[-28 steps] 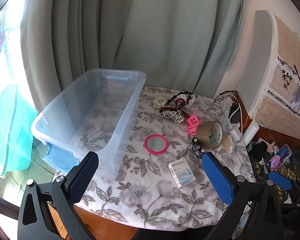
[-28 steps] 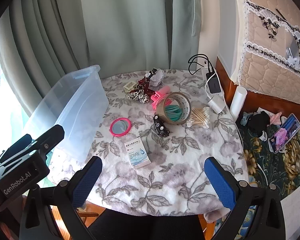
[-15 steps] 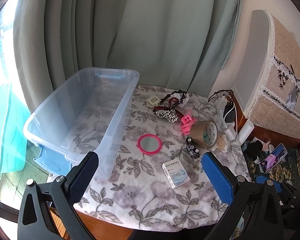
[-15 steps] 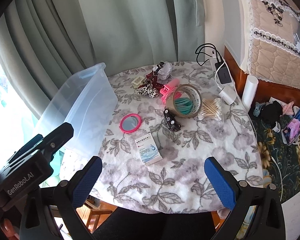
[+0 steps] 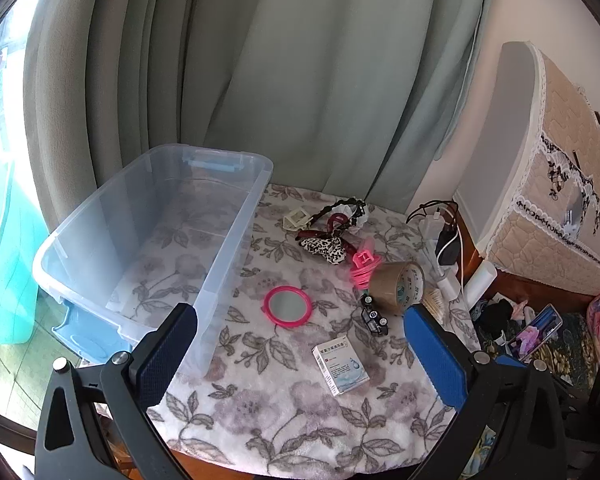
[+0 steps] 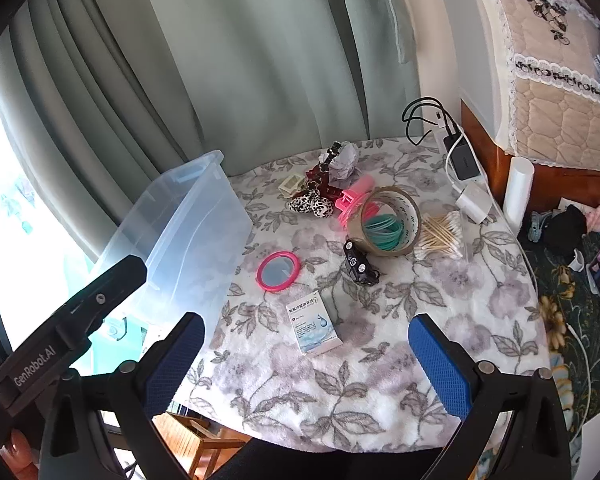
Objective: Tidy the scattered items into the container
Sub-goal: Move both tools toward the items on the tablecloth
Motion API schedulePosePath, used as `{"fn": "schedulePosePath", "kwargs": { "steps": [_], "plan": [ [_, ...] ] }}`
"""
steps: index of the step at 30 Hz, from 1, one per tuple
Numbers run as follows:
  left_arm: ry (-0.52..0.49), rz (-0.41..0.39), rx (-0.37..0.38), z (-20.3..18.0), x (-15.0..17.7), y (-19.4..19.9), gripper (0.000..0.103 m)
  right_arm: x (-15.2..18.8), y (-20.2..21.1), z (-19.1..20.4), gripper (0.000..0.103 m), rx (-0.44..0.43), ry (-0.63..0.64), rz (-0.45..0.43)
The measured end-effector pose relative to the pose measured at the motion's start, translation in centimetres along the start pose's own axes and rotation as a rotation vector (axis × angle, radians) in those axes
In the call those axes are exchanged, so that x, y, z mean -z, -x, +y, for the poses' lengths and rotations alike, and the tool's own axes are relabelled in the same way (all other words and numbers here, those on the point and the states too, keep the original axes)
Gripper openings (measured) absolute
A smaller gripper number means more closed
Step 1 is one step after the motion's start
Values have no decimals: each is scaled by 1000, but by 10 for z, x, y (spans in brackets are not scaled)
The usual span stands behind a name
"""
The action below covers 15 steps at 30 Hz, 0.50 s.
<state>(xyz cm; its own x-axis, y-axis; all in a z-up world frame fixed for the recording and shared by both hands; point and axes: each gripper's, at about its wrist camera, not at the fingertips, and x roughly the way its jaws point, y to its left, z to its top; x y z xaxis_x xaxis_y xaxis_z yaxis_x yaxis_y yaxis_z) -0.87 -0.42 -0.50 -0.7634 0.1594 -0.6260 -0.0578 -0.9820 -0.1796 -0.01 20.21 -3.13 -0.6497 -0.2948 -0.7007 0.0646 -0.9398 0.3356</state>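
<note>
Clear plastic container (image 5: 152, 240) along the left edge of the floral-cloth table (image 5: 300, 420), nothing showing through its walls or floor, mouth up and ready for drop-ins. Scattered to its right, all outside: tape roll (image 6: 388, 220) on edge with green bands in its core, white medicine box (image 6: 312, 322) lying flat nearest the grippers, pink round mirror (image 5: 288, 306) just beside the container wall, small black toy car (image 6: 358, 266). Left gripper (image 5: 300, 356) and right gripper (image 6: 306, 364) both spread wide, holding nothing, hanging back above the near edge, likely for a full view.
</note>
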Motion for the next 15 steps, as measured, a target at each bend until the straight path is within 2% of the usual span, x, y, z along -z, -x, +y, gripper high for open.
{"fn": "schedulePosePath", "kwargs": {
  "steps": [4, 6, 11, 15],
  "plan": [
    [-26, -31, -3, -4, -3, -1, 103, 0, 0, -5, 103, 16, -2, -56],
    [-30, -34, 6, -4, -5, -3, 103, -3, -1, -6, 103, 0, 3, -49],
    [-9, -27, 70, 0, -11, -5, 103, -9, 2, -1, 103, -17, 28, -74],
    [0, -41, 90, 7, -13, -2, 103, -12, 7, 5, 103, -5, 49, -104]
  ]
}}
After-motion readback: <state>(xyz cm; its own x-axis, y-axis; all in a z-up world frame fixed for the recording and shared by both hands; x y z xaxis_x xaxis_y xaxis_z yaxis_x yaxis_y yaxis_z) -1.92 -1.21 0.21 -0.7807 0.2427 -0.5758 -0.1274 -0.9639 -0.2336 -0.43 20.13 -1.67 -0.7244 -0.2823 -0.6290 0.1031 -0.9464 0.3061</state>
